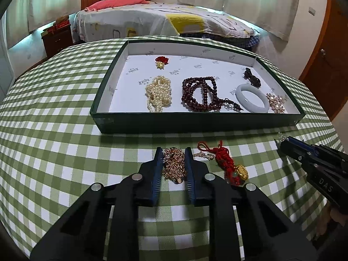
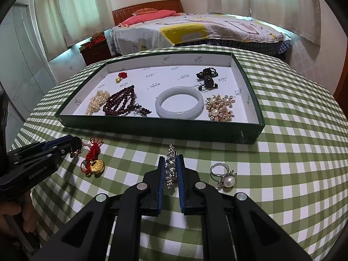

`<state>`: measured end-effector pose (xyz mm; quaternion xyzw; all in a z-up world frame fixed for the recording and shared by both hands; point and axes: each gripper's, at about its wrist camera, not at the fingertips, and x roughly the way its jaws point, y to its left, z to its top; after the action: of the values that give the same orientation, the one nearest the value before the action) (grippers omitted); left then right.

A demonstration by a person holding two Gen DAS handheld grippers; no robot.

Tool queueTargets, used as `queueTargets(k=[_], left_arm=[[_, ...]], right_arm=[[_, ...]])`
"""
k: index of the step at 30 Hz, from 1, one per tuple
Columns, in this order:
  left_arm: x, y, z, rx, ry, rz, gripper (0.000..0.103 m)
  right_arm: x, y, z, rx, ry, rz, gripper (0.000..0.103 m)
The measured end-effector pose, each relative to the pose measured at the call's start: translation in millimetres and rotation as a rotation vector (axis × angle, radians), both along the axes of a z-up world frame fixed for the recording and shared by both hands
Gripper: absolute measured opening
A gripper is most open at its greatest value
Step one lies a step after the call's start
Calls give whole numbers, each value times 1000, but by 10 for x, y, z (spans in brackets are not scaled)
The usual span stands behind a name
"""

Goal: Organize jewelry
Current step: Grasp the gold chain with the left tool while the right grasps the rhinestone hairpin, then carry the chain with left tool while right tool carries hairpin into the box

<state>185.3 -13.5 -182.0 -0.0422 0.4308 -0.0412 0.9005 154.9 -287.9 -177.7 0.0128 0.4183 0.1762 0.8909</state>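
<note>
Gripping both pieces: your left gripper (image 1: 174, 163) pinches the gold chain (image 1: 174, 165), your right gripper (image 2: 171, 169) the crystal brooch (image 2: 171, 166). Green tray (image 2: 152, 128) lies straight ahead of both, near edge crosswise.

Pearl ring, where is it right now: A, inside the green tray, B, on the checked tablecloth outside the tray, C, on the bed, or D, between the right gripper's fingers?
B: the pearl ring lies on the checked tablecloth, outside the green tray and beside the right gripper, whose fingers hold a silver sparkly piece instead.

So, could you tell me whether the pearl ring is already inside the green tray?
No, the pearl ring lies on the checked cloth, outside the green tray.
</note>
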Motion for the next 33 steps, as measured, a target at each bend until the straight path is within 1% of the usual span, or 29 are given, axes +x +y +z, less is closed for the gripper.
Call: queueTargets(k=[3, 7, 15, 26, 33], left_arm=[[-25, 24, 18, -18, -16, -2, 10], [-41, 46, 21, -22, -18, 1, 10], [-136, 109, 114, -16, -50, 13, 9], [-236, 160, 400, -19, -117, 18, 9], [-295, 131, 651, -27, -175, 9, 9]], right_arm=[[-3, -9, -2, 2, -1, -2, 12], [-1, -20, -1, 5, -1, -6, 12], [-15, -29, 31, 11, -13, -8, 12], [-85, -26, 204, 30, -58, -16, 12], [-119, -28, 362, 50, -94, -19, 12]])
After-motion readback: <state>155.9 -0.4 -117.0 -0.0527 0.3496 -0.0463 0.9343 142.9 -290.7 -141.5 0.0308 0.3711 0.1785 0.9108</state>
